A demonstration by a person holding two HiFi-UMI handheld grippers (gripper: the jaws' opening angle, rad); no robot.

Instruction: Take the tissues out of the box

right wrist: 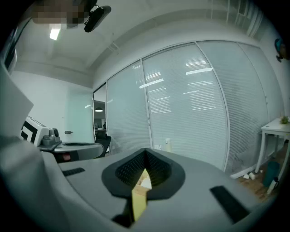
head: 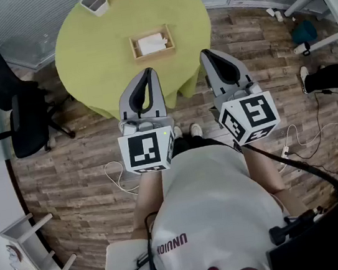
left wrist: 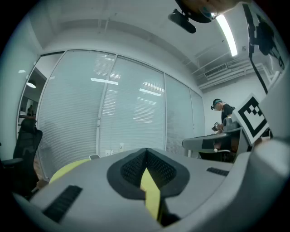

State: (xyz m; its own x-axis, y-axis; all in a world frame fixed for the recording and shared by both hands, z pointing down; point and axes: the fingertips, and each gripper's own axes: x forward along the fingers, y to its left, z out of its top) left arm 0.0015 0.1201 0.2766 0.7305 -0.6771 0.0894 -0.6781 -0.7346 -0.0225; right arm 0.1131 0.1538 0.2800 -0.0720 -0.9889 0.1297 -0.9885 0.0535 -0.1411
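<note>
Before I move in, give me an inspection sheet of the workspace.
Surface: round table under a yellow-green cloth.
Job's things: shallow wooden box holding white tissues, mid-table.
Clutter: small white container at the table's far edge.
Grippers: left gripper and right gripper, jaws together, empty, short of the table.
Cables: white cable and black cable on the wood floor.
Surroundings: black office chair left, white stool near left.

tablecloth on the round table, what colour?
Plain yellow-green tablecloth, no pattern. It shows best in the head view.
</note>
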